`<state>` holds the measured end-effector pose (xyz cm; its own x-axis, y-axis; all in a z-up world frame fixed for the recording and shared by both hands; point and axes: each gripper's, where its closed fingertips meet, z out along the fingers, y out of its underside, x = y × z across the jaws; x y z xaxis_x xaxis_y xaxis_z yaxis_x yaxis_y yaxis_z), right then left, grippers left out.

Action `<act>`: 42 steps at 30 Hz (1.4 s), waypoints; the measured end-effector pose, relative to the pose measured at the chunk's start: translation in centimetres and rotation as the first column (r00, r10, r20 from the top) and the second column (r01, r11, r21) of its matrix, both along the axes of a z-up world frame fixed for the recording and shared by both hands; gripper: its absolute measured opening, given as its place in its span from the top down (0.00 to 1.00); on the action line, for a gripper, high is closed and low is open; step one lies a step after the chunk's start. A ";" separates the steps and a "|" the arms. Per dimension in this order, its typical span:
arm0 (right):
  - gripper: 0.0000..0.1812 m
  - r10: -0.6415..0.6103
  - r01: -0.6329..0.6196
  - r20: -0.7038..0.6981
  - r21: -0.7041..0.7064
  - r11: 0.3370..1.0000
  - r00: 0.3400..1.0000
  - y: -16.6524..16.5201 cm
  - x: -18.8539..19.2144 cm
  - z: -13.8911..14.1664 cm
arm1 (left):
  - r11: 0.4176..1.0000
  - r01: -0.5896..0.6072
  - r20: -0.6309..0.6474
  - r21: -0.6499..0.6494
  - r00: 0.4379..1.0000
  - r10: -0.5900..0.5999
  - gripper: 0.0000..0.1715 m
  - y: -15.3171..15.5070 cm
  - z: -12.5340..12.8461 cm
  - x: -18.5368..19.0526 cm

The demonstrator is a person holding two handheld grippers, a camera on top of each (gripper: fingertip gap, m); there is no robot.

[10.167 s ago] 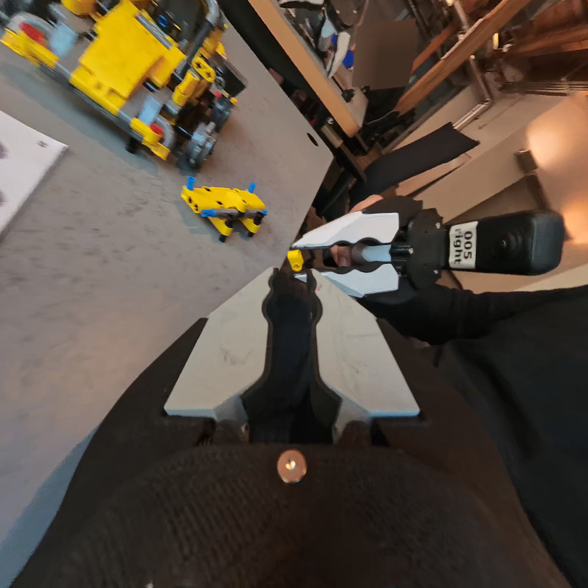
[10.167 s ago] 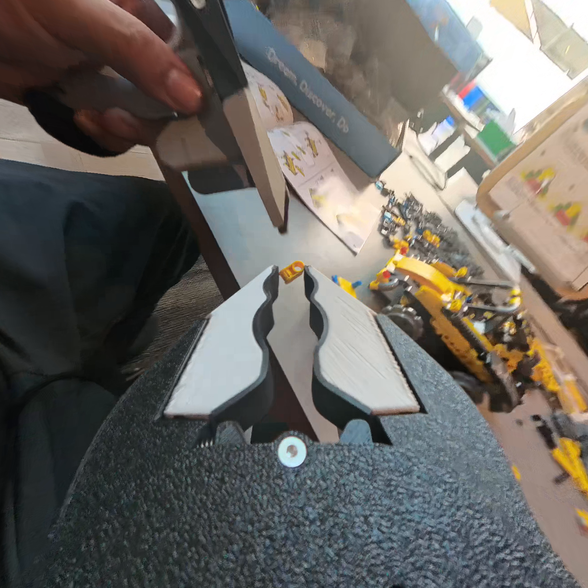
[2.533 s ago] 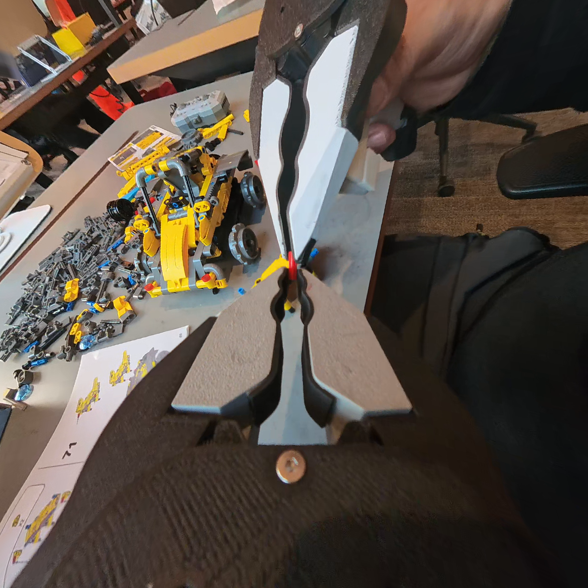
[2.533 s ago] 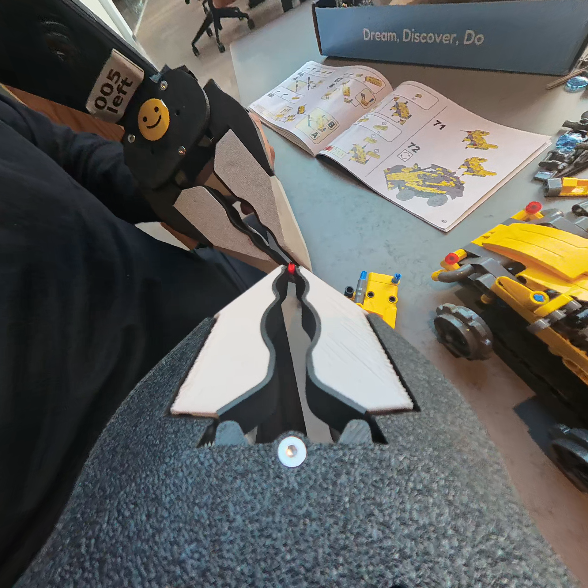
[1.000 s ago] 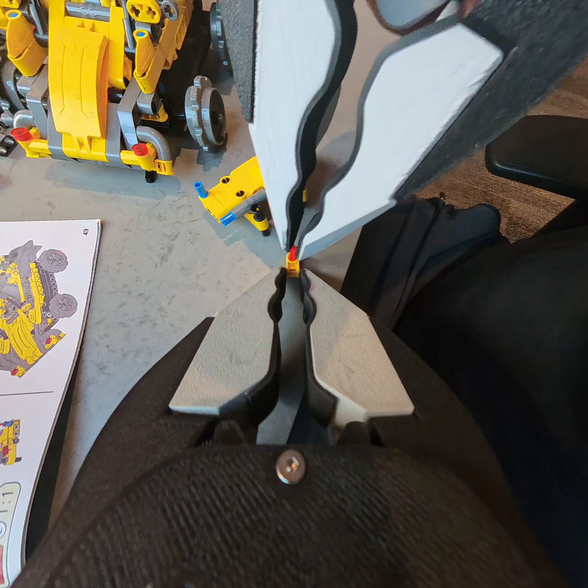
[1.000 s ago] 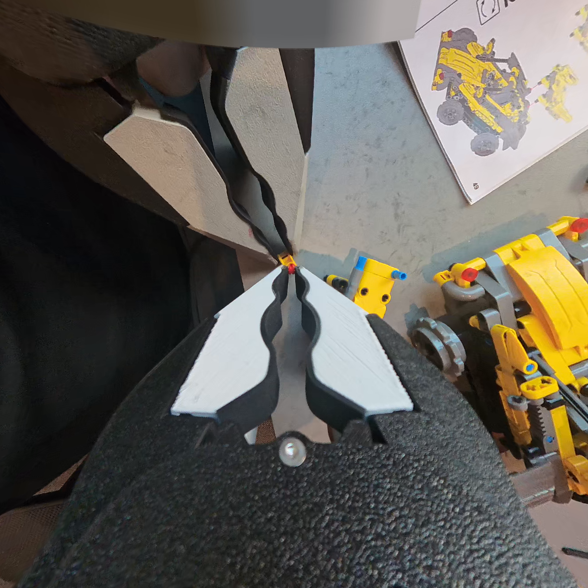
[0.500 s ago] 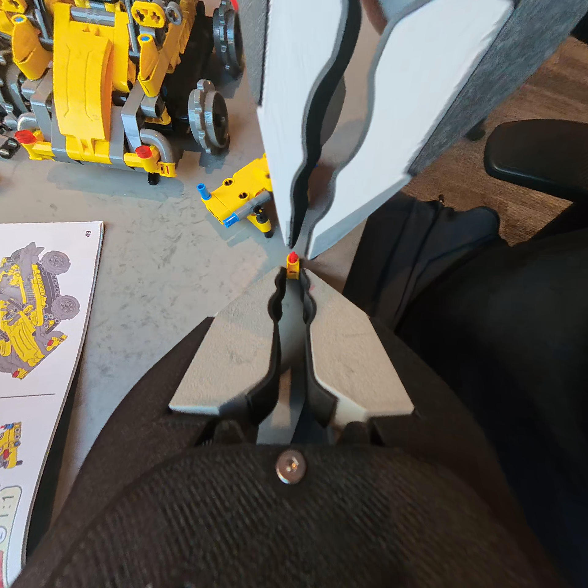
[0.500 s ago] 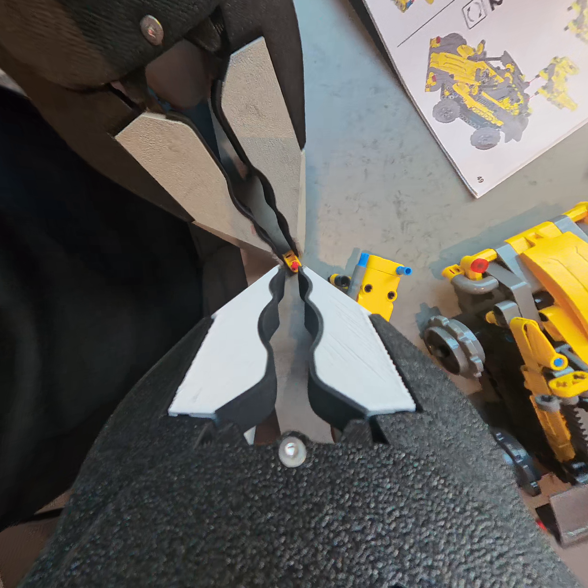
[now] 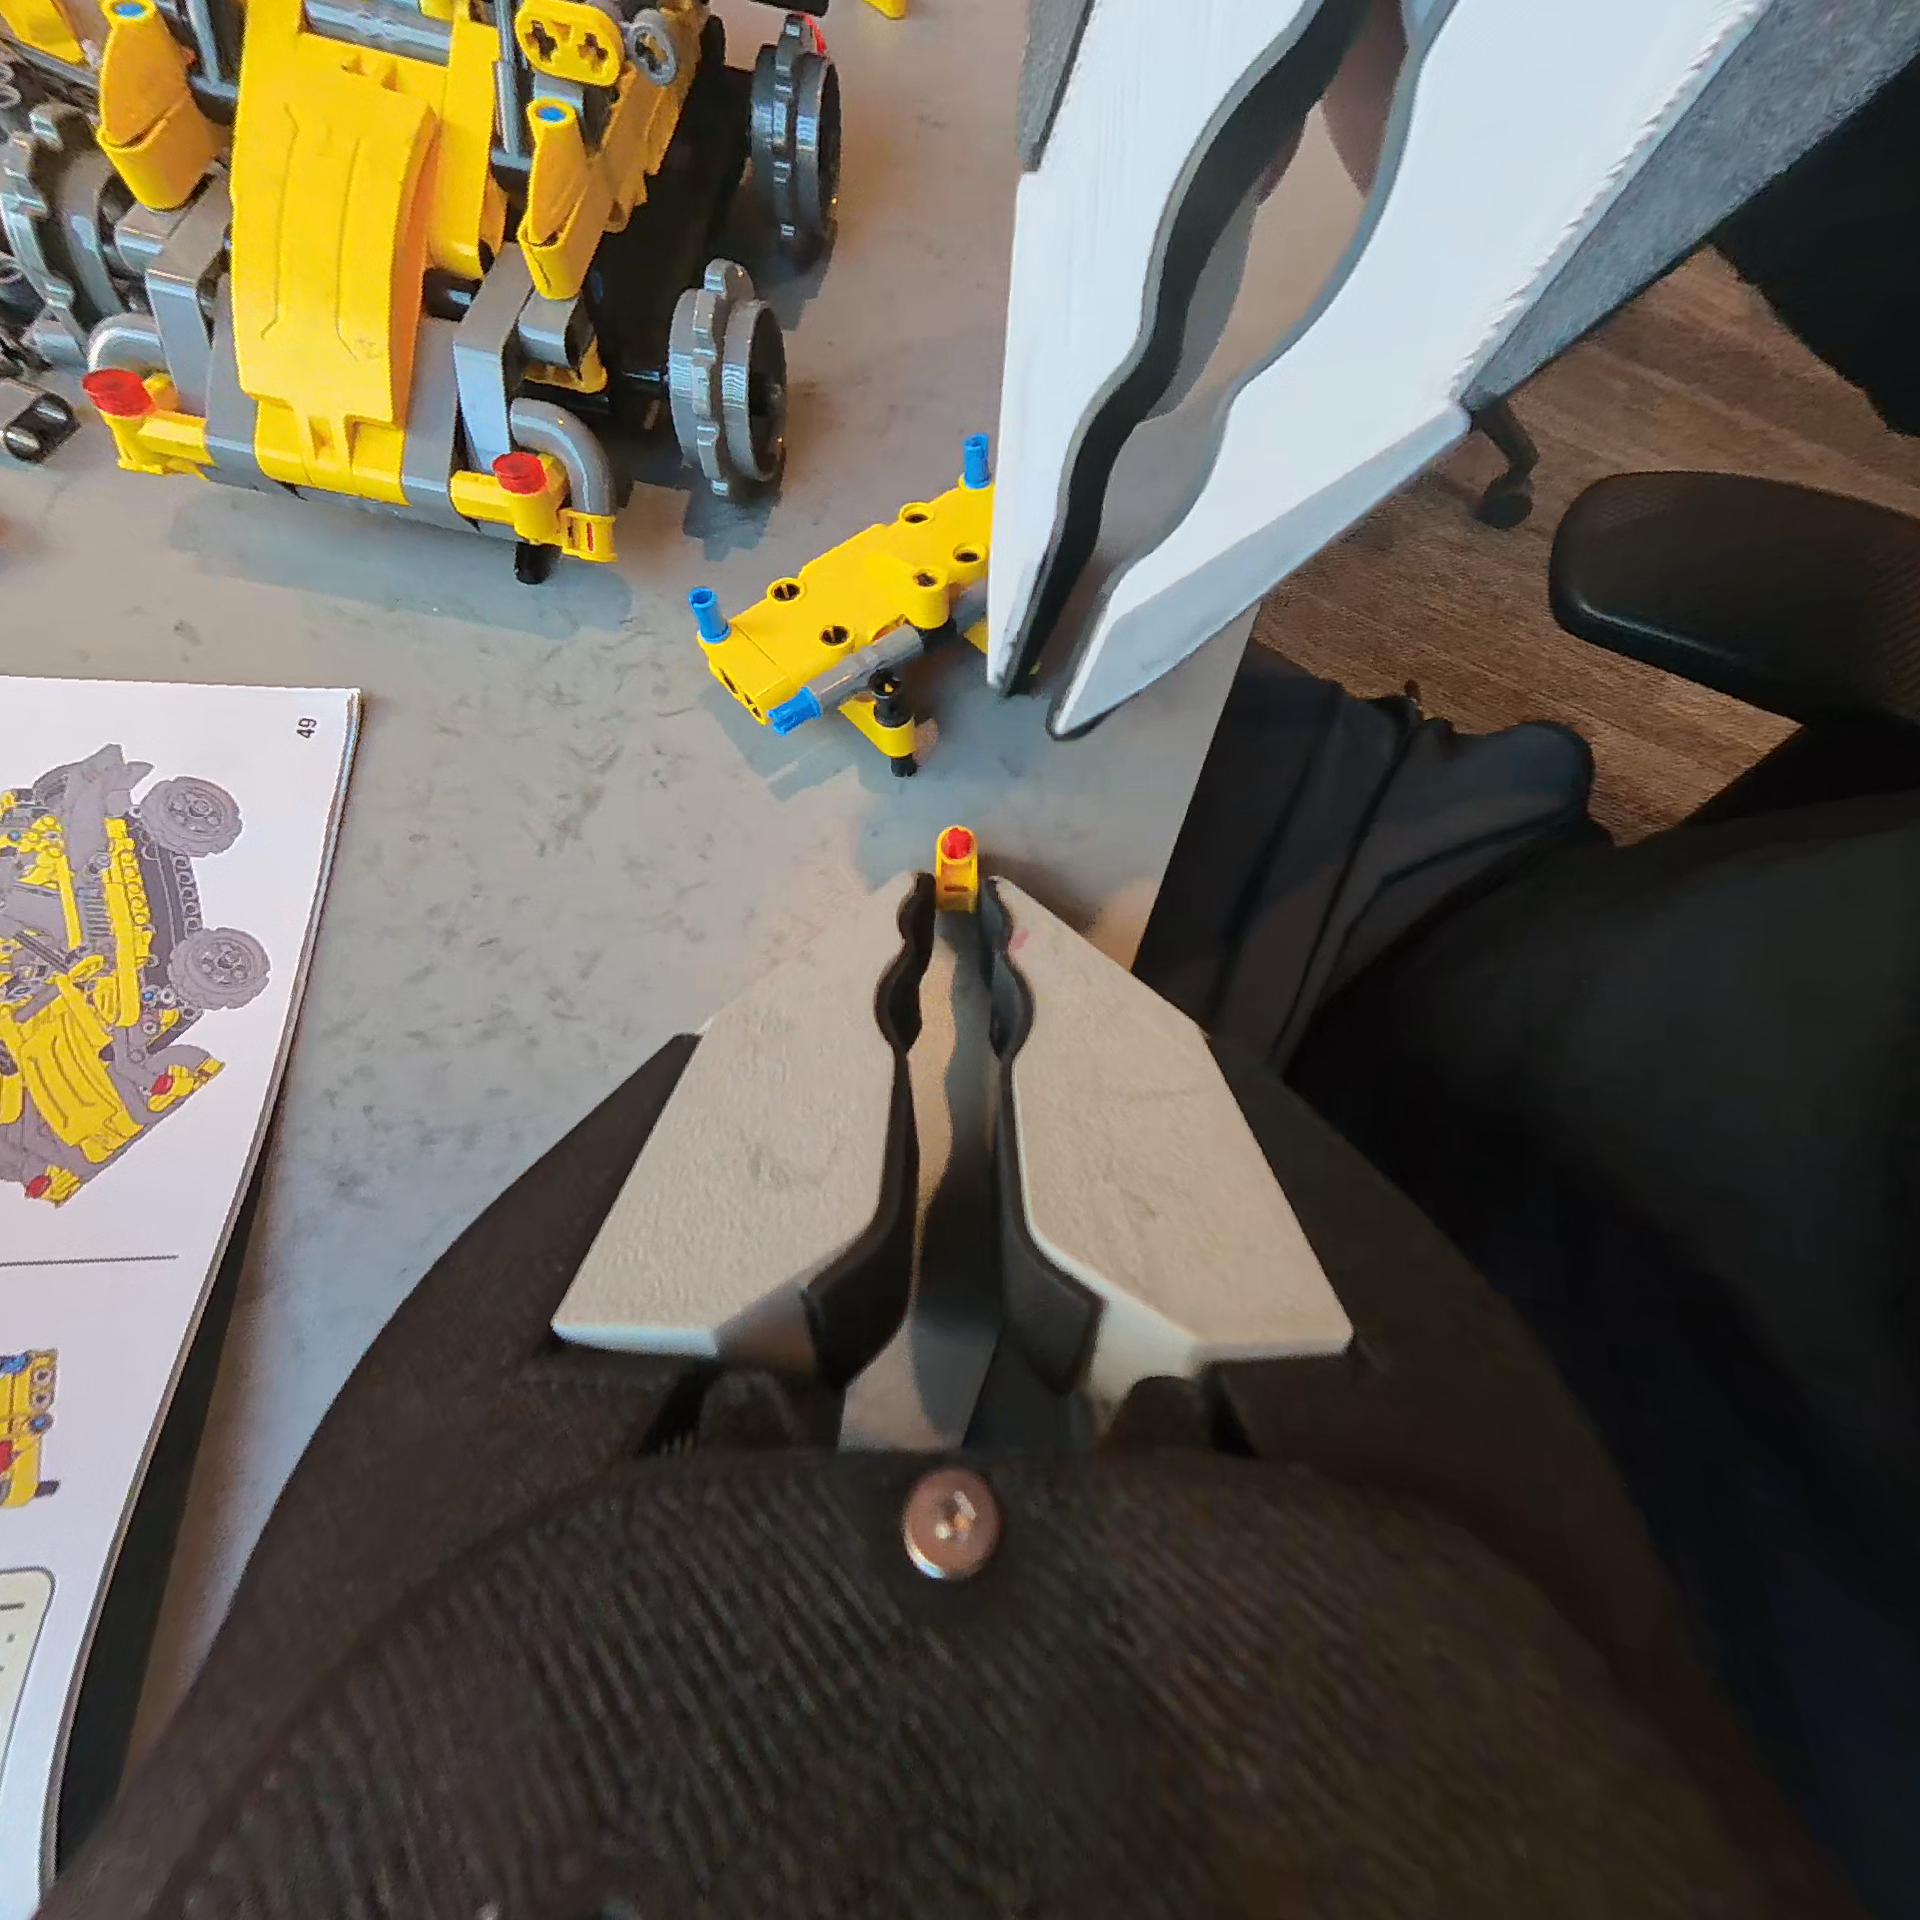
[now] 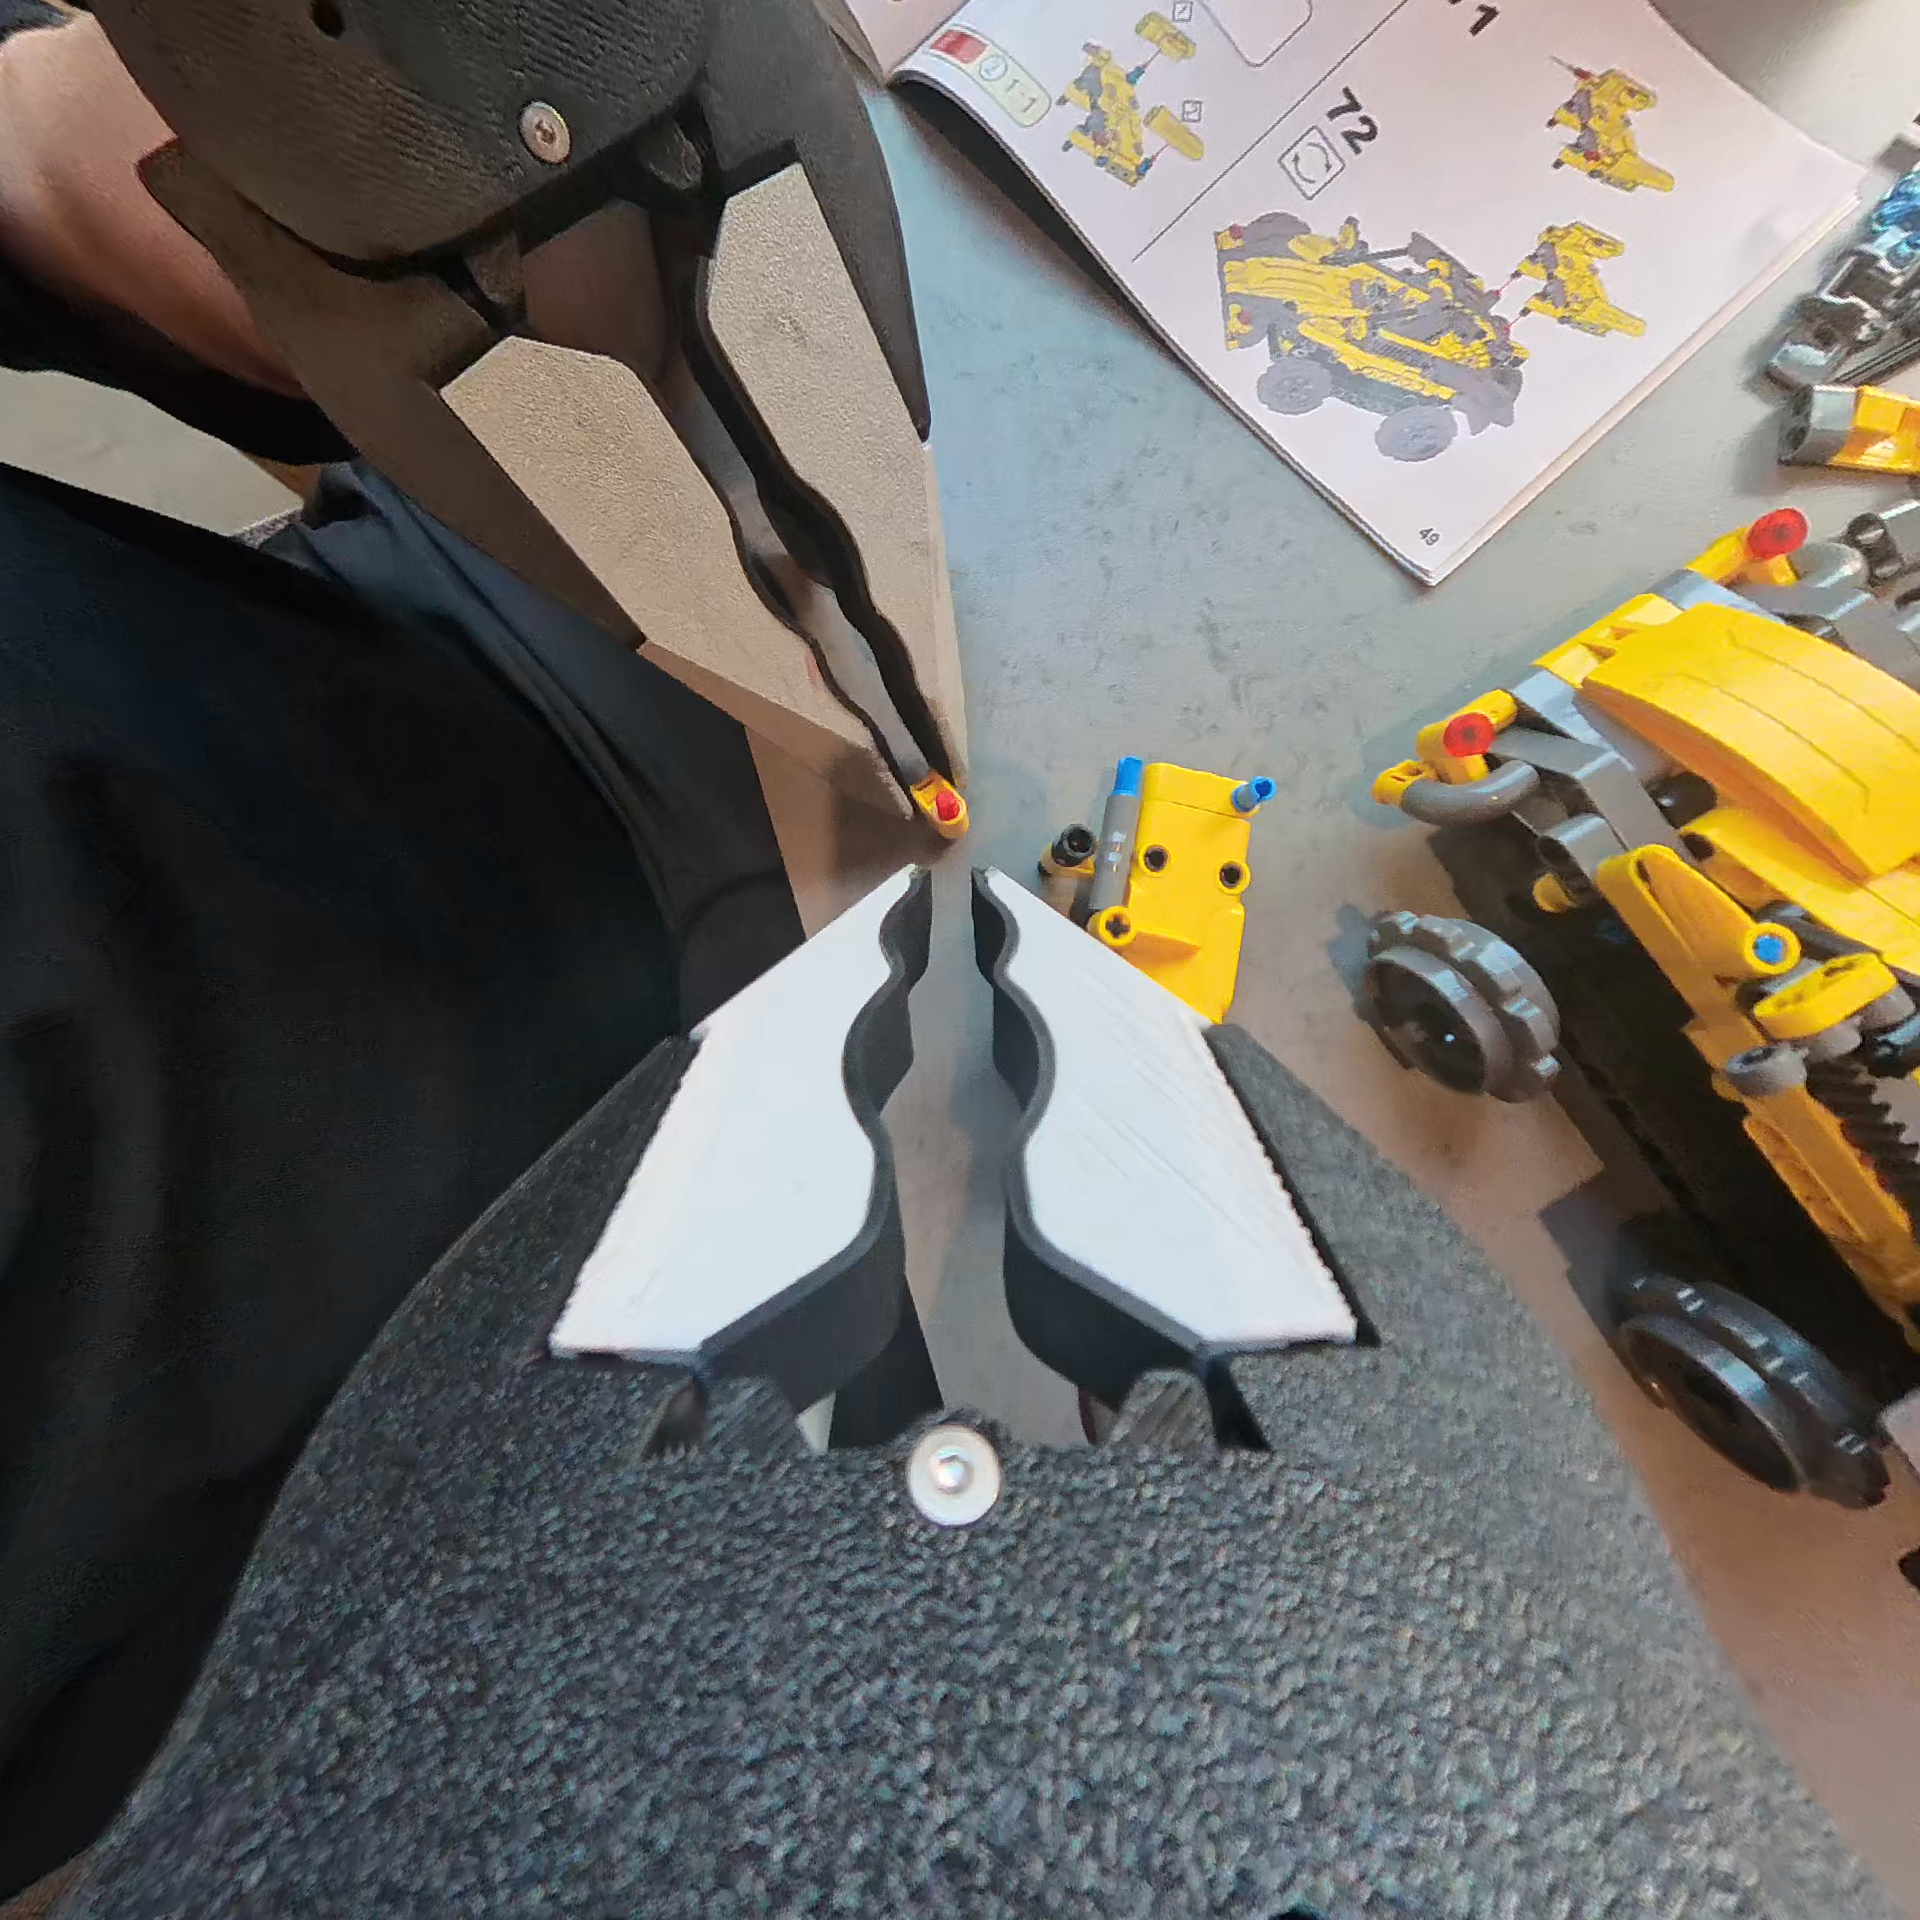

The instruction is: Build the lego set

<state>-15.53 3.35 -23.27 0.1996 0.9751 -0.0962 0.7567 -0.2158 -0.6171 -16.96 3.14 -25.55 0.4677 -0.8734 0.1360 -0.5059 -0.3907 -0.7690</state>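
Note:
My left gripper (image 9: pixel 956 896) is shut on a small yellow connector with a red pin (image 9: pixel 956 860) set in its outer end. It holds the piece over the near edge of the grey table (image 9: pixel 520 810). The same piece (image 10: pixel 940 805) shows in the right wrist view, at the tips of the left gripper (image 10: pixel 930 774). My right gripper (image 10: pixel 948 881) is slightly open and empty, a short way from the red pin. In the left wrist view the right gripper (image 9: pixel 1039 701) hangs above and beyond the piece, next to a small yellow sub-assembly with blue pins (image 9: pixel 852 623).
A large yellow and grey brick vehicle (image 9: pixel 343 260) stands further back on the table and also shows in the right wrist view (image 10: pixel 1714 831). An open instruction booklet (image 9: pixel 156 935) lies to the left. A black chair armrest (image 9: pixel 1745 603) and a person's dark clothing lie beyond the table edge. The tips of both grippers are at nearly the same place.
The right gripper let go of the red pin, now seated in the yellow connector, opened a little and drew back. The left gripper still holds the connector.

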 end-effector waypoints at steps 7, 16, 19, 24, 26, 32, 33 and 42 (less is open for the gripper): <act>0.96 -0.038 0.055 -0.182 0.087 0.995 0.983 0.8 0.2 2.6 | 1.000 -0.002 -0.006 0.024 1.000 0.002 0.97 0.0 0.0 0.0; 0.99 -0.078 0.102 -0.334 0.055 0.993 0.939 2.0 1.0 4.4 | 1.000 -0.003 0.002 -0.019 1.000 0.003 0.97 0.0 0.0 0.0; 0.97 -0.033 0.042 -0.305 0.024 0.999 0.952 0.9 0.2 3.6 | 1.000 0.002 -0.003 -0.018 1.000 -0.002 0.97 0.0 0.0 0.0; 0.95 0.052 -0.038 -0.163 0.087 0.995 0.985 -0.2 -0.6 1.6 | 0.999 0.054 -0.033 0.001 0.998 -0.054 0.98 -0.6 -0.2 0.2; 0.95 0.077 -0.061 -0.130 0.123 0.991 0.989 -0.4 -1.0 1.2 | 0.998 0.067 -0.041 0.001 0.997 -0.066 0.97 -0.6 -0.3 0.3; 0.93 0.097 -0.088 -0.087 0.109 0.990 0.991 -0.8 -1.6 -0.1 | 0.995 0.084 -0.026 -0.051 0.996 -0.085 0.97 -0.6 -0.2 0.4; 0.92 0.093 -0.085 -0.079 0.102 0.991 0.993 -0.8 -1.5 -0.4 | 0.995 0.085 -0.027 -0.053 0.996 -0.087 0.97 -0.6 -0.2 0.4; 0.92 0.064 -0.058 -0.042 0.134 0.989 0.997 -0.5 -0.9 -1.0 | 0.993 0.112 -0.048 -0.036 0.992 -0.114 0.97 -0.7 -0.3 0.6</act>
<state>-16.43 2.90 -24.24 0.1380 0.9901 0.0267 0.7361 -0.0844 -0.6716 -16.37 2.42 -25.83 0.3733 -0.9163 0.1449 -0.5855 -0.3539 -0.7293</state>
